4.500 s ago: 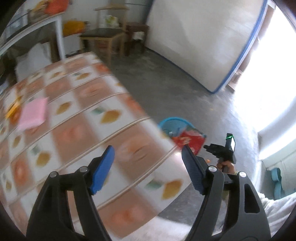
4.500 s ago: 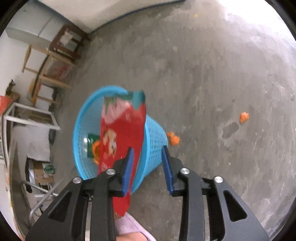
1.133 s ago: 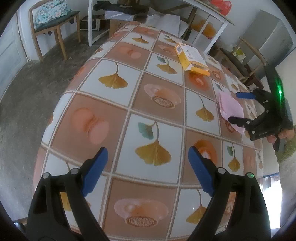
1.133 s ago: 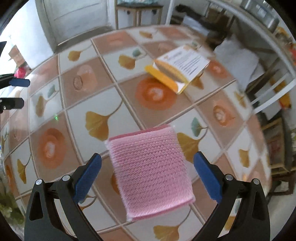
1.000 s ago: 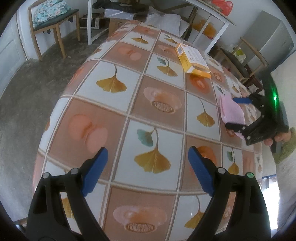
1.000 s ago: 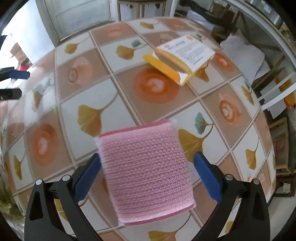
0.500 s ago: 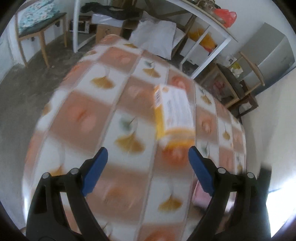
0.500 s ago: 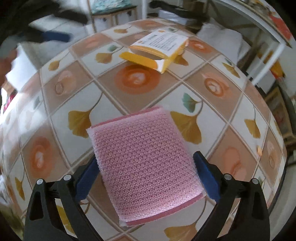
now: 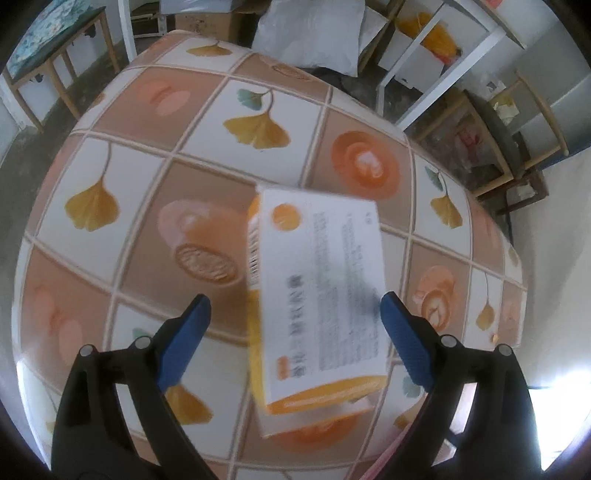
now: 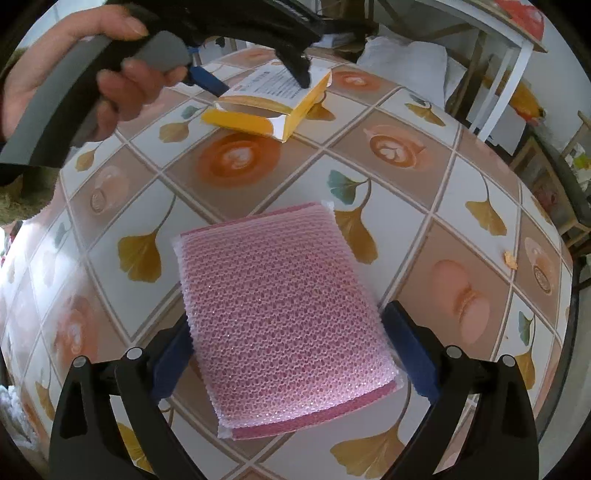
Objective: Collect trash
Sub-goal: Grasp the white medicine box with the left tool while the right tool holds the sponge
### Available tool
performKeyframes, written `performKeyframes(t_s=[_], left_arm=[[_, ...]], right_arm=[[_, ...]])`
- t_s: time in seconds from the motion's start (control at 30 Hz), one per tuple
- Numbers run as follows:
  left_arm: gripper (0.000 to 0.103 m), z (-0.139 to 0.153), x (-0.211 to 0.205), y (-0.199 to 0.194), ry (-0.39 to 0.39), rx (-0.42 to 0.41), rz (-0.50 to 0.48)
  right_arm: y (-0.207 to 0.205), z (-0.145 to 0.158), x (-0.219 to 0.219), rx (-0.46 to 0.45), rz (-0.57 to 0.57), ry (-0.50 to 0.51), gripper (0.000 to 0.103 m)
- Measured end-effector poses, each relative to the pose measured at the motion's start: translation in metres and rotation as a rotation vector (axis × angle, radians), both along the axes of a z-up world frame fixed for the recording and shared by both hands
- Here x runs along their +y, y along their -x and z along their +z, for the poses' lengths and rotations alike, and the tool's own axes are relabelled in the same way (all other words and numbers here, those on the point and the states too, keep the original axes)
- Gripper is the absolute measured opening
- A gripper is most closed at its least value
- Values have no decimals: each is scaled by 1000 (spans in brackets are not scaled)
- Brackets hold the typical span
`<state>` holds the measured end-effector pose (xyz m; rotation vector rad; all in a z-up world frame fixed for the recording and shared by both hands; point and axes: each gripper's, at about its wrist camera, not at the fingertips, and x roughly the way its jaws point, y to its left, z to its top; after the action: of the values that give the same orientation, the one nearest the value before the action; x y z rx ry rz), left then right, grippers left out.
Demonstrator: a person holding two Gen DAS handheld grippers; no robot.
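A white and yellow cardboard box [image 9: 317, 295] lies flat on the tiled-pattern table [image 9: 110, 177]. My left gripper [image 9: 291, 332] is open, with the box between its blue fingers. In the right wrist view the box [image 10: 269, 107] lies at the far side, with the left gripper [image 10: 258, 79] over it. A pink mesh sponge in clear wrap [image 10: 284, 314] lies flat on the table [image 10: 461, 192]. My right gripper [image 10: 291, 358] is open, its blue fingers on either side of the sponge's near half, close to its edges.
A small orange crumb [image 10: 510, 260] lies near the table's right edge. Beyond the table stand a white shelf frame [image 9: 443, 62], a white sack [image 9: 310, 33], wooden chairs [image 9: 517, 122] and a bench [image 9: 48, 55]. The table edge curves close on the right.
My left gripper moved across the table to the box, which now sits between its fingers. My right gripper came lower and closer around the pink sponge.
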<state>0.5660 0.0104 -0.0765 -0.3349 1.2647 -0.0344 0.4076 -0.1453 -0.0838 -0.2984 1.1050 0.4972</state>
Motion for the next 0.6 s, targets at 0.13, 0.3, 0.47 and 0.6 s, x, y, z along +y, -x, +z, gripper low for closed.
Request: performKeyframes(t_s=[0.13,0.3,0.47,0.6], left_arm=[[89,-1,-7,-6,-1,15,9],[89,-5,-20,-6,-114,25,-7],[69,-3,-31,0,-217,16,-97],[67,6,-31,19,-219,-11,-136]], right_arm=[[3,-1,0,-14,-10,1,94],[5,-1,0,-26,-27,-1,94],[15,1,1,-36,-32,0,89],[24,6,1,-46,-37,13,86]])
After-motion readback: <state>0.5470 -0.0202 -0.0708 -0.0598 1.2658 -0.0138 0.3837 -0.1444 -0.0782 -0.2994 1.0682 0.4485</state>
